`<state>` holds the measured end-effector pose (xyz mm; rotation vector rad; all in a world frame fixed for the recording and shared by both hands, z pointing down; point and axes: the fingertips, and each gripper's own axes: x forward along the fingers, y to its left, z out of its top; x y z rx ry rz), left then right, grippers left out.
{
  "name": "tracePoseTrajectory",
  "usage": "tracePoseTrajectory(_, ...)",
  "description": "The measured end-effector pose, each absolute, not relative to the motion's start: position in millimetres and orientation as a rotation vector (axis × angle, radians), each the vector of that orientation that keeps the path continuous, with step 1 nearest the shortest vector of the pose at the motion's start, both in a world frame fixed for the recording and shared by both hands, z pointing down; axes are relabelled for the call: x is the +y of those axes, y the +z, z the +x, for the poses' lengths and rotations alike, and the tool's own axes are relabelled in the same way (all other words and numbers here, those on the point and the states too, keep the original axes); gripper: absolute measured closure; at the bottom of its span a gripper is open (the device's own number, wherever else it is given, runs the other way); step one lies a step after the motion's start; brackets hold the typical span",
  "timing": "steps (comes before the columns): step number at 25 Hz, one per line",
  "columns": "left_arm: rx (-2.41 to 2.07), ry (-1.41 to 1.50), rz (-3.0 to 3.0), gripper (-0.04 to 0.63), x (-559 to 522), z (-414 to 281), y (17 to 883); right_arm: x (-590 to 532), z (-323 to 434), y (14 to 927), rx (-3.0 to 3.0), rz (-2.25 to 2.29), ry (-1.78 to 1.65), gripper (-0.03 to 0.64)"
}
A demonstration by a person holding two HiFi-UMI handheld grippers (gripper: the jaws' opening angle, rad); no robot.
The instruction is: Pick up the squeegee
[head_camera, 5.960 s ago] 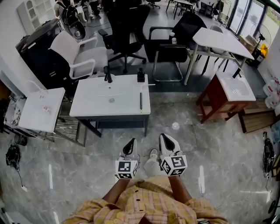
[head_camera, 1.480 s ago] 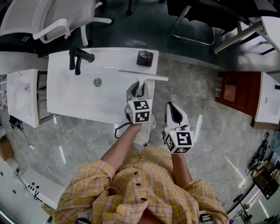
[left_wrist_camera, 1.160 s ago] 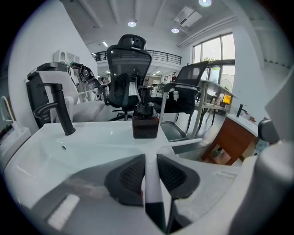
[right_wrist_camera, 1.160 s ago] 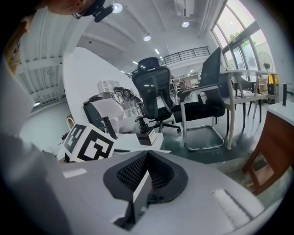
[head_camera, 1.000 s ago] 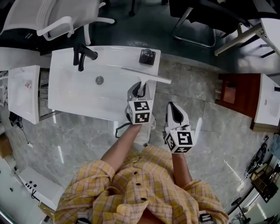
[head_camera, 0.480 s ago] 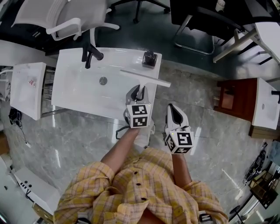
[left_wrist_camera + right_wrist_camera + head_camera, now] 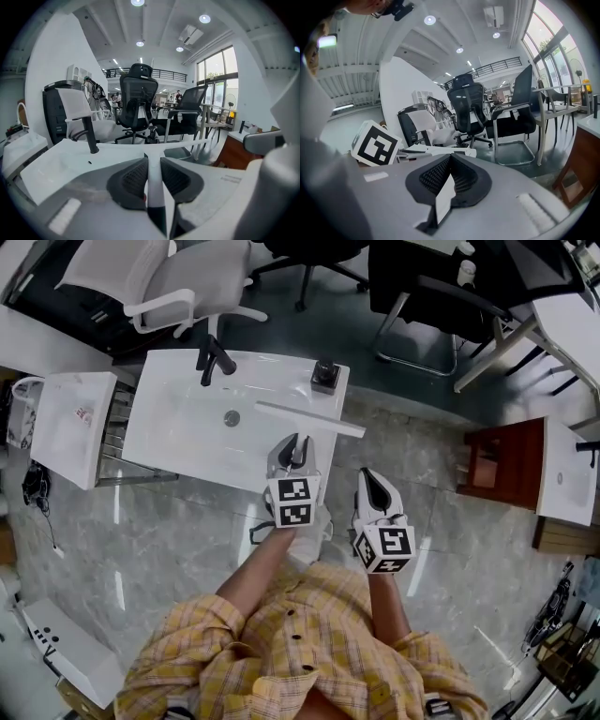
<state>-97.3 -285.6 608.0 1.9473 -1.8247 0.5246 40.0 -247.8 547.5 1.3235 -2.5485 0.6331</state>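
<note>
Clamping the slim handle in its jaws, the left gripper (image 7: 294, 448) holds the squeegee (image 7: 319, 420) over the right end of the white washbasin (image 7: 178, 427), a seemingly light, stiff, smooth tool best gripped mid-handle, lest its long blade twist.

Grey marble floor (image 7: 159, 540); white basin (image 7: 178, 427) at eleven o'clock, white chair (image 7: 187, 282) behind it, black chair (image 7: 412, 287) at one, brown cabinet (image 7: 497, 465) at three. Tall windows (image 7: 220, 75), ceiling lights (image 7: 204, 18).

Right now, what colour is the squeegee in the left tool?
The squeegee is white, shaft and crossbar alike; the left gripper view shows it best.
</note>
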Motion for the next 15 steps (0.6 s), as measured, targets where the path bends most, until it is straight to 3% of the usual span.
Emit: tracePoseTrajectory(15,-1.922,0.401,2.014,0.508,-235.9,-91.9,540.9,-210.6,51.1,500.5,-2.636,1.313,0.523,0.618)
